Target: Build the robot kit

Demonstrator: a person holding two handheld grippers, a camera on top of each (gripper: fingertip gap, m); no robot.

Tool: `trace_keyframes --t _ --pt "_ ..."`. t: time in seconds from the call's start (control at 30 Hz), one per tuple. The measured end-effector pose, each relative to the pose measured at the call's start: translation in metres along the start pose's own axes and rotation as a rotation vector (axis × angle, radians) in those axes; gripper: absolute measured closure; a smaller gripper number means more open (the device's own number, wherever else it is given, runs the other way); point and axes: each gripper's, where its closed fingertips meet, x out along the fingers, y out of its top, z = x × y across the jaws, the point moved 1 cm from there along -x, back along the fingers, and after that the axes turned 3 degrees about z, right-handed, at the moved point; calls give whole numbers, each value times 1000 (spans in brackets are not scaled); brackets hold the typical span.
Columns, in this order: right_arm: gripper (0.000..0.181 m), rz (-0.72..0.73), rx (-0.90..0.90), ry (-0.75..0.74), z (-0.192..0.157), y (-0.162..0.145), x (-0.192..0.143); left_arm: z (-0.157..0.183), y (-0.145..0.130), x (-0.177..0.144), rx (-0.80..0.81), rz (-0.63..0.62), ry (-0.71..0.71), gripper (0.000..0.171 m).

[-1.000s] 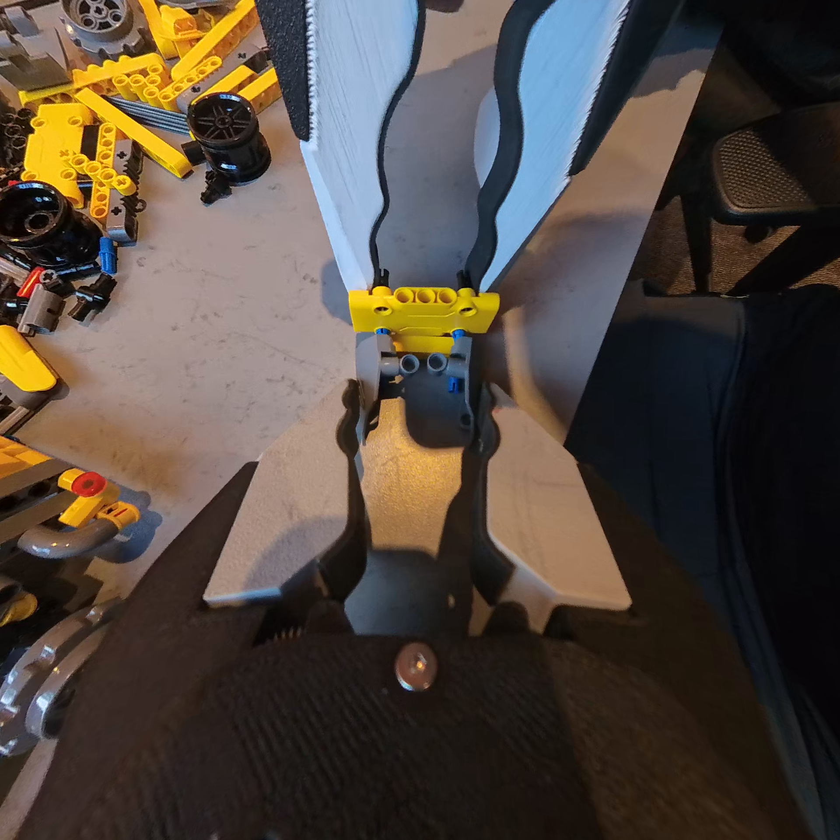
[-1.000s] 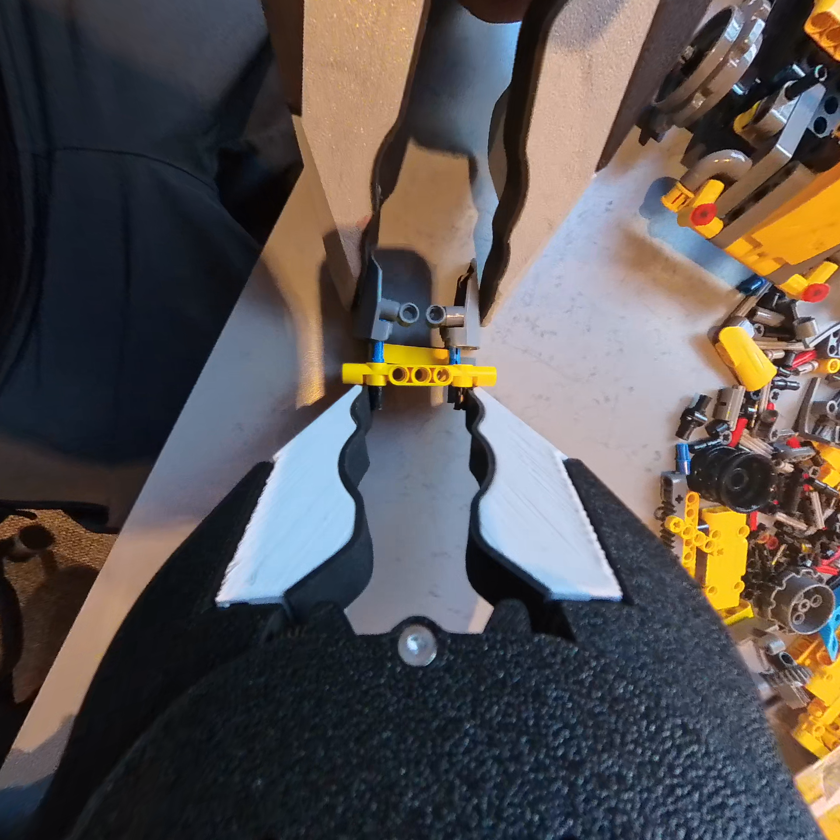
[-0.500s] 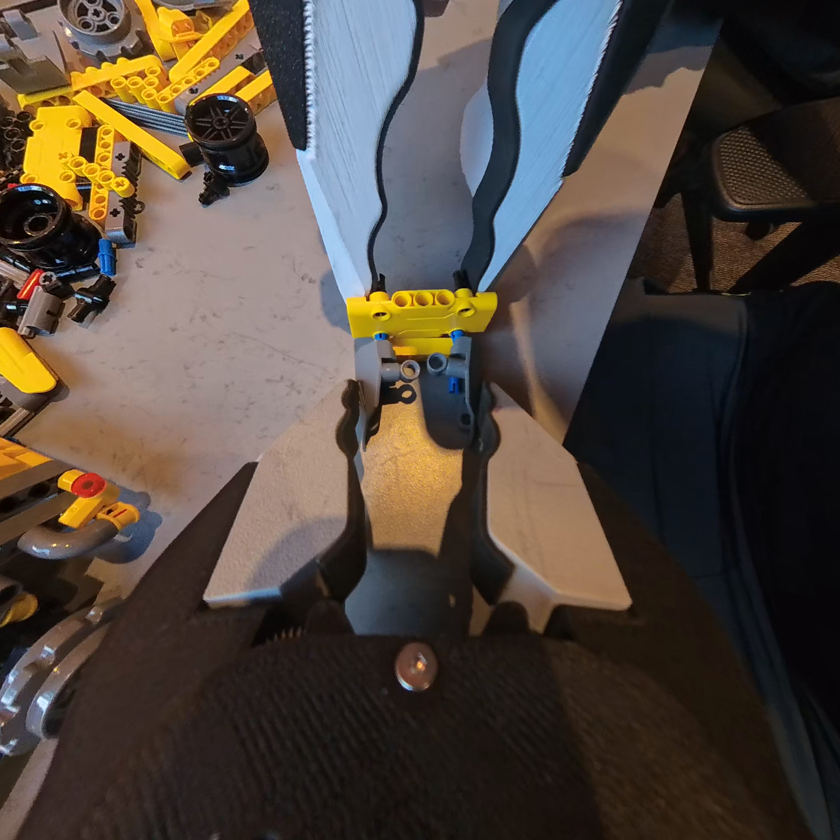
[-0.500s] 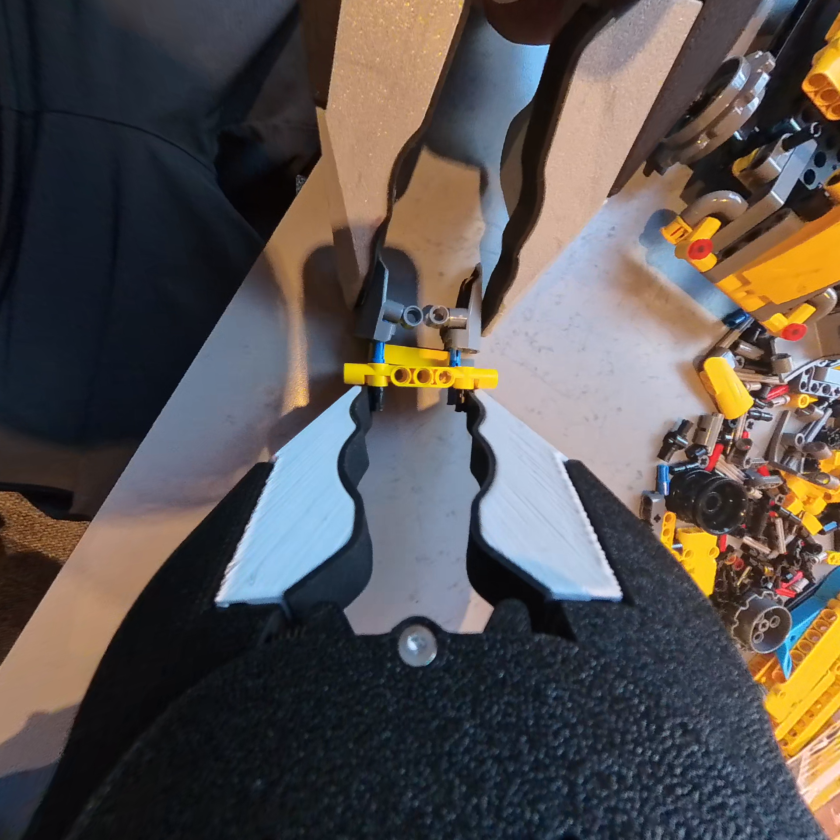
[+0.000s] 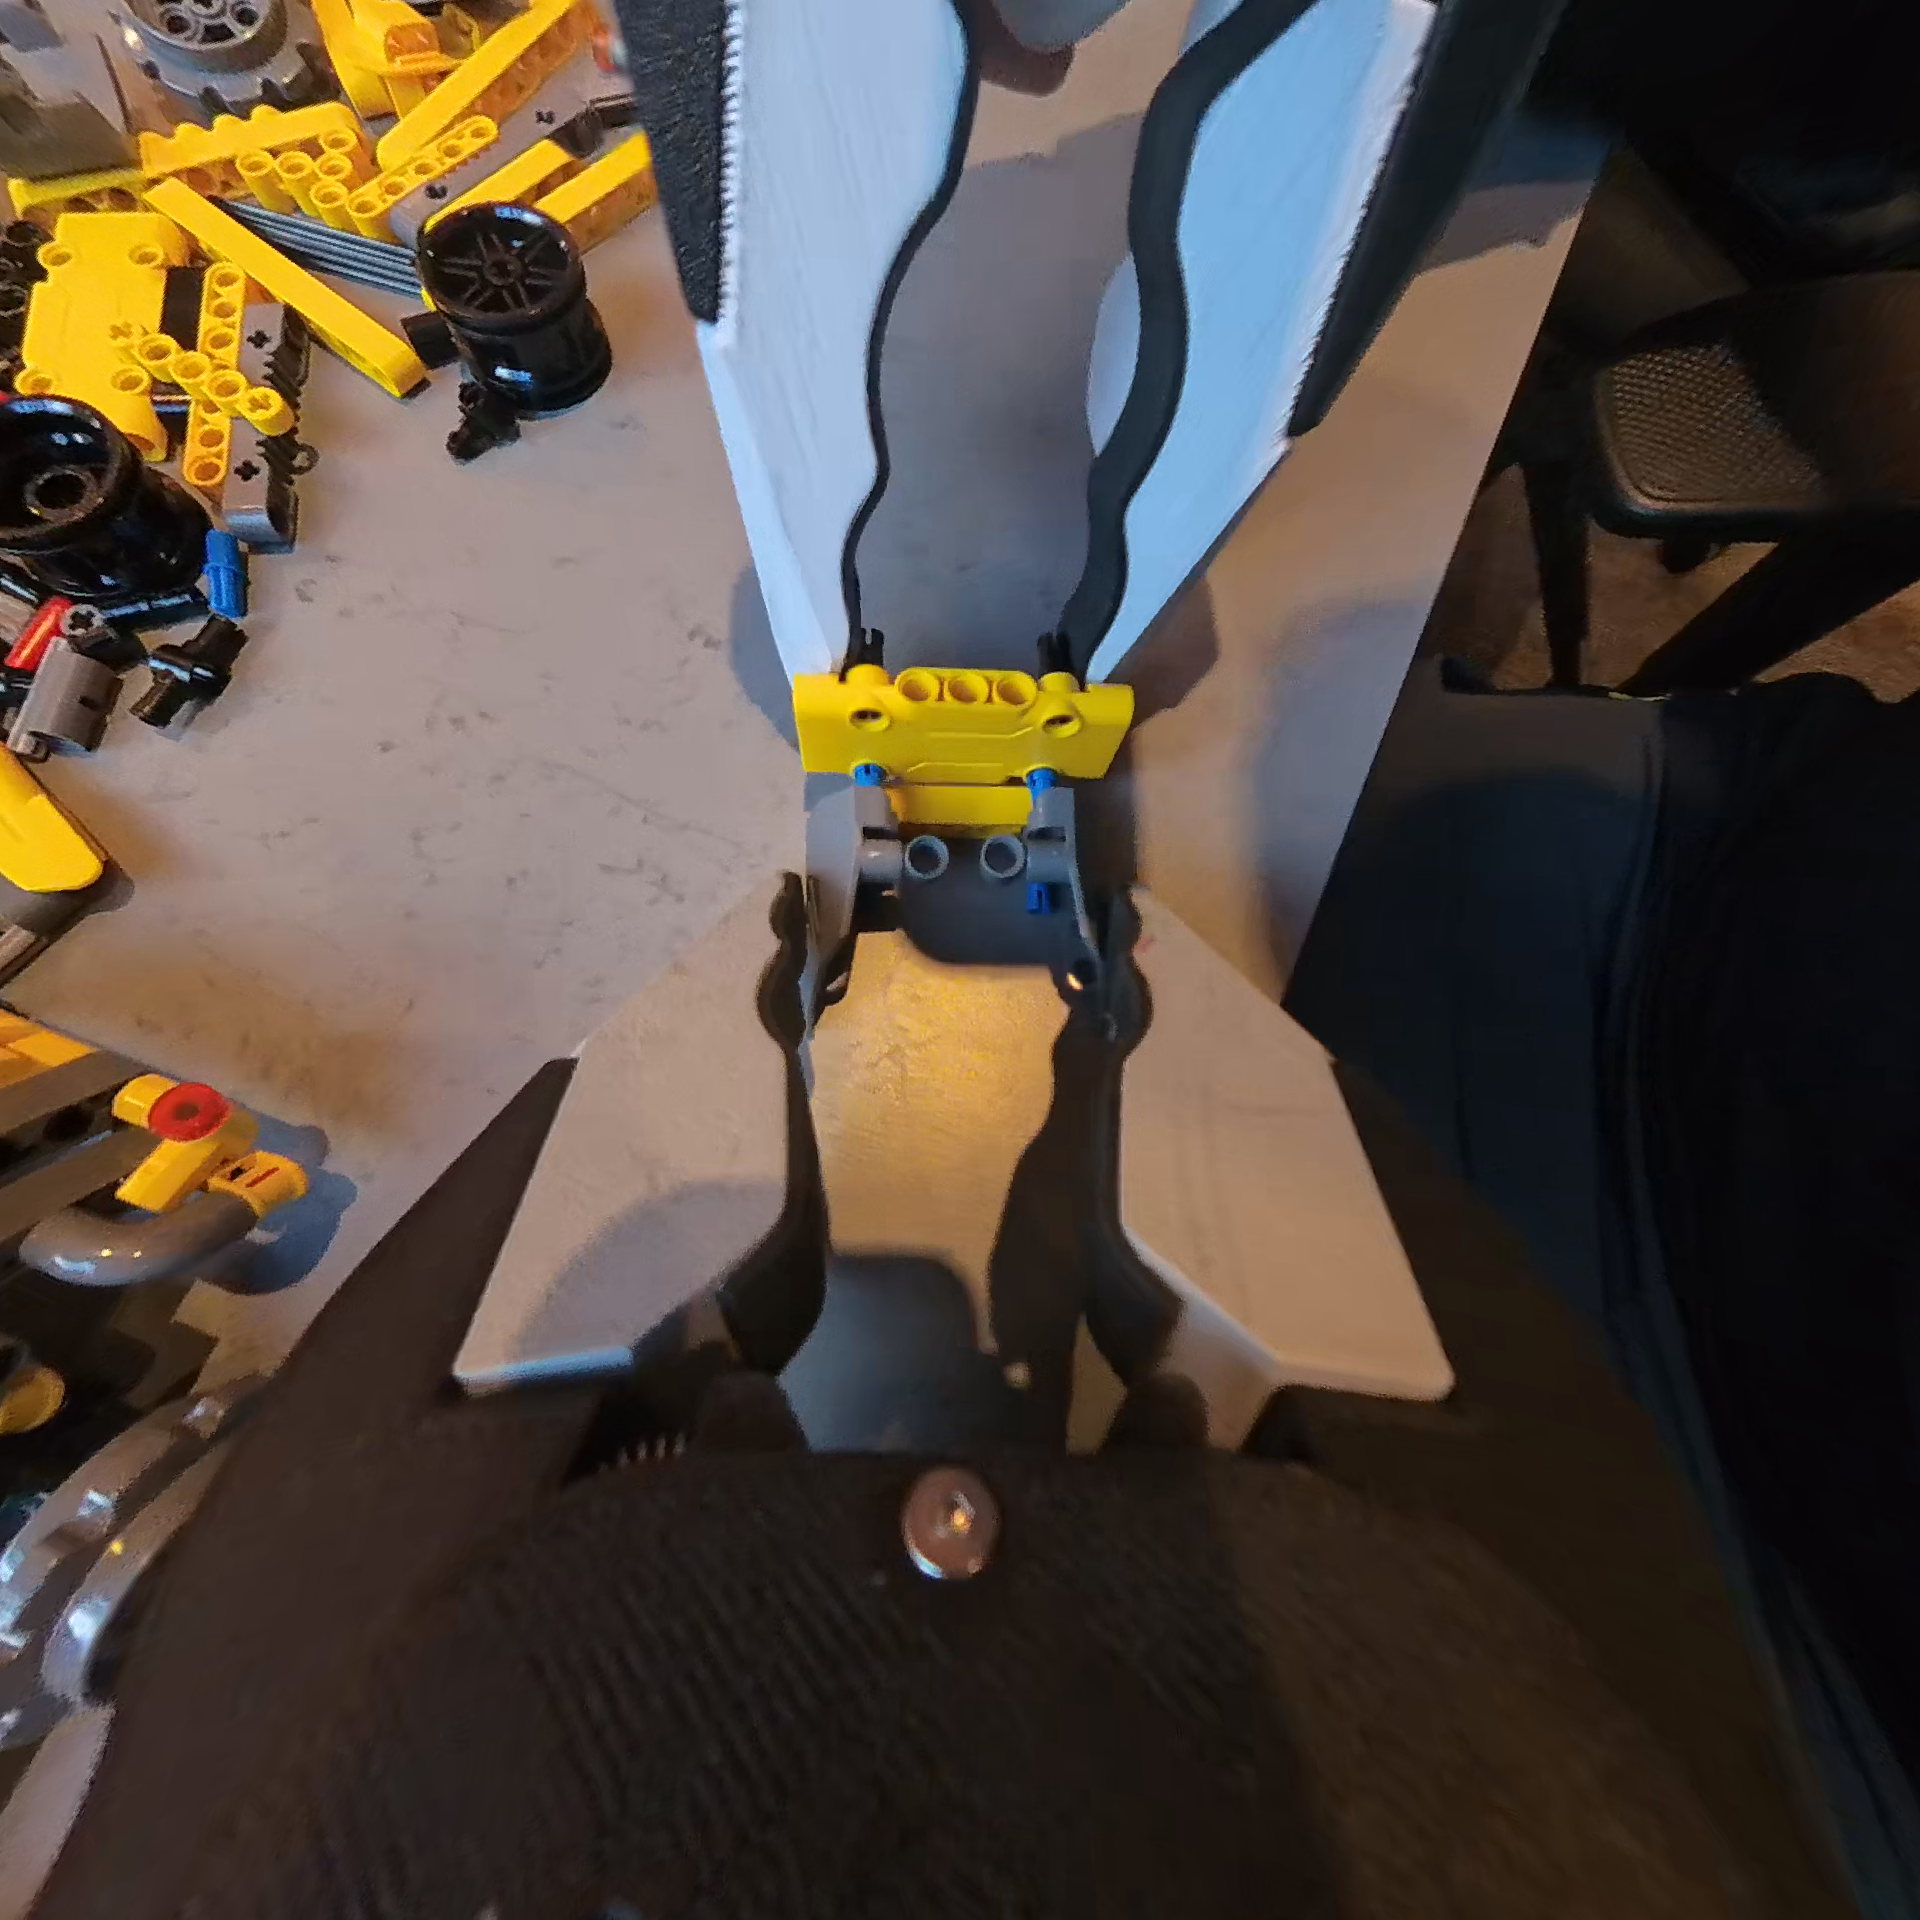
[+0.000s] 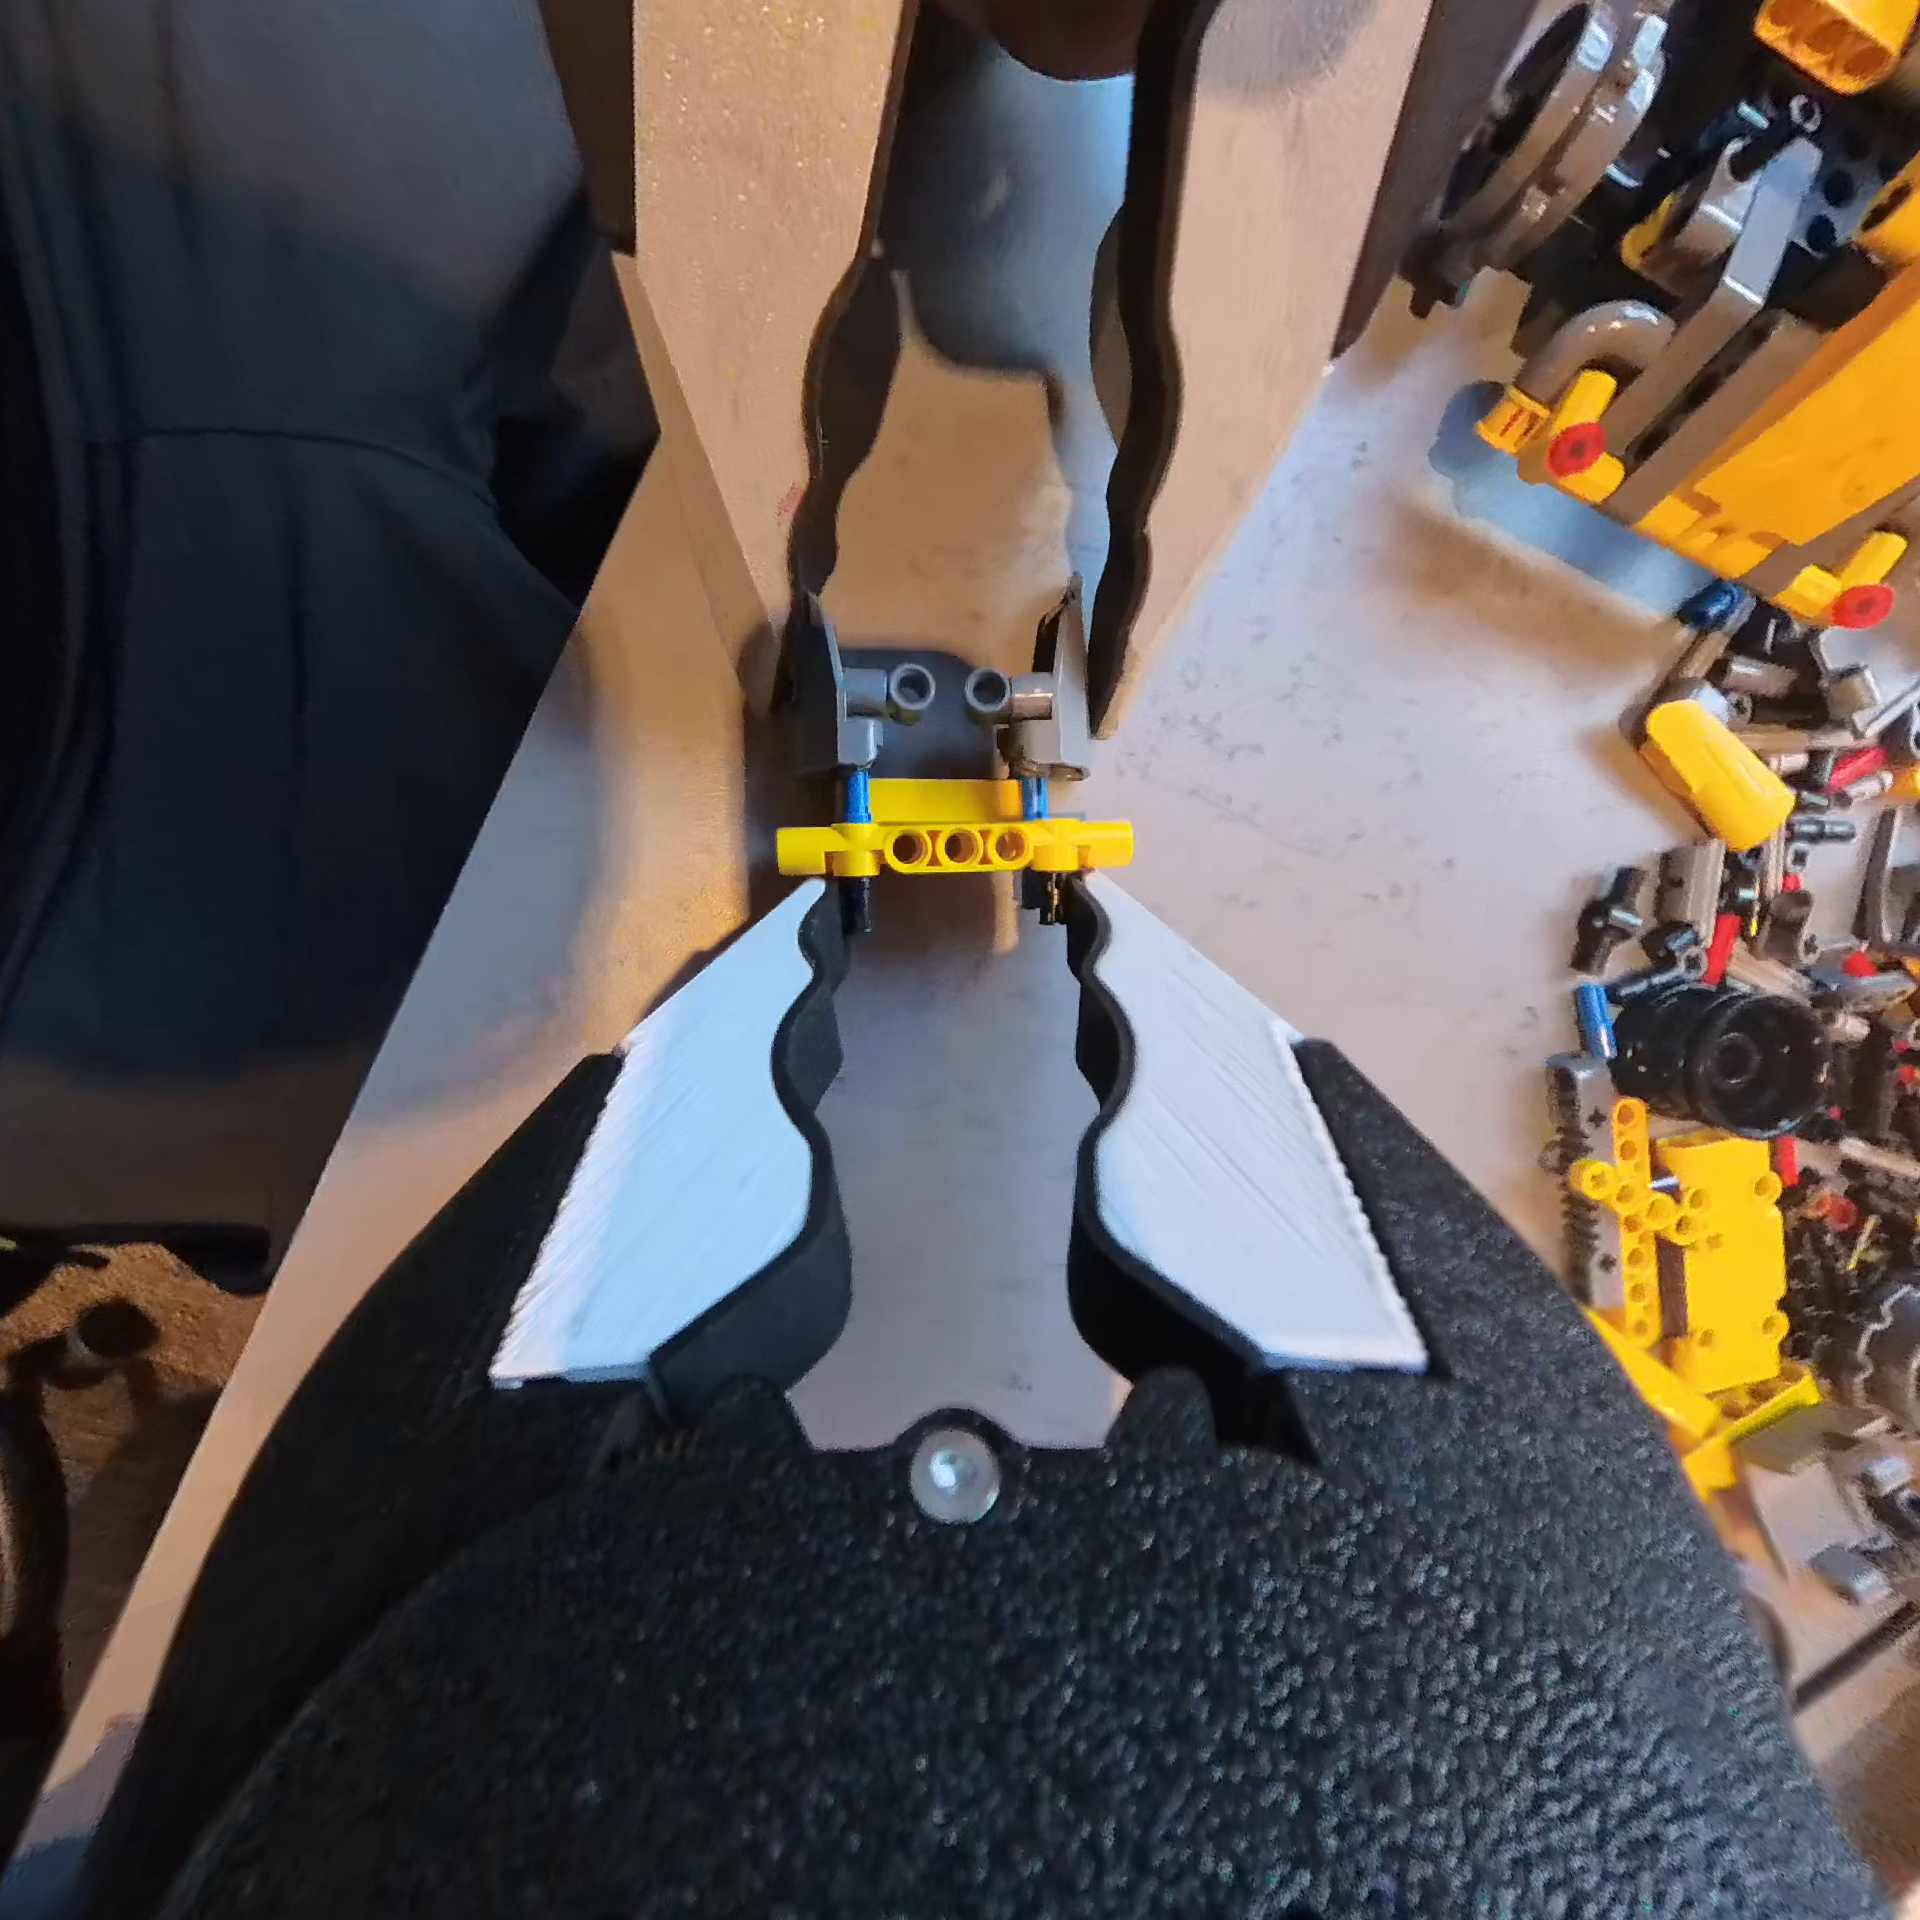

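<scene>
Left gripper: narrowed onto grey bracket piece, one fingertip against each side wing; also seen at far centre of right wrist view.
Right gripper: narrowed at yellow beam; tips meet black pins on its near side; seen from opposite side in left wrist view.
Assembly: yellow beam joined to grey bracket piece by two blue pins; held above table, between the two grippers, tips facing each other.
Surface: pale grey mottled table; edge running diagonally just beside the assembly.
Loose parts: yellow beams, black wheel, small connectors on left of left wrist view; same heap at right of right wrist view.
Partial model: yellow and grey build with red-tipped pins, far right.
Room: dark garment beyond table edge; black mesh chair; brown floor.
</scene>
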Motion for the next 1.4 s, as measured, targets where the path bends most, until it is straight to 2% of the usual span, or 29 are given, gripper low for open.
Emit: trace_keyframes --t 0.1,0.23,0.33,0.43,0.53,0.63,0.7,0.8,0.9,0.93,1.0,1.07,1.17,1.27,1.37,1.4 --pt "139 48 39 -22 0 -2 -1 0 7 -5 -65 31 -23 111" --pt "139 68 48 -27 1 -2 -1 -6 18 -27 -104 83 44 103" --pt "139 81 67 -22 2 -2 -1 -6 20 -39 -186 84 137 112" --pt "139 87 105 -34 7 -5 -2 18 21 -28 -268 114 110 120" --pt "139 96 115 -35 7 -7 -5 15 1 -15 -185 -11 219 120" --pt "139 101 127 -31 5 -8 -7 15 -3 -10 -119 -84 194 131" --pt "139 89 136 -27 4 -10 -6 8 -6 -10 -21 -135 182 140" --pt "139 75 155 -27 4 -11 -6 -5 -11 -16 75 -198 87 131" --pt "139 64 201 -32 5 -13 -6 -14 -7 -28 101 -169 -37 127" --pt "139 64 223 -31 5 -13 -6 -20 -5 -33 67 -165 -27 127" --pt "139 56 256 -31 6 -14 -5 -21 6 -38 -73 -130 12 115" --pt "139 52 277 -34 6 -15 -6 -7 19 -35 -205 -42 53 120" --pt "139 71 282 -28 4 -10 -9 4 18 -21 -274 2 188 116" --pt "139 88 283 -30 3 -5 -10 3 9 -8 -299 -10 274 119" --pt "139 91 307 -53 6 -3 -9 3 0 -3 -195 -89 278 147" --pt "139 94 316 -56 6 -2 -8 0 -3 -3 -142 -116 284 148"
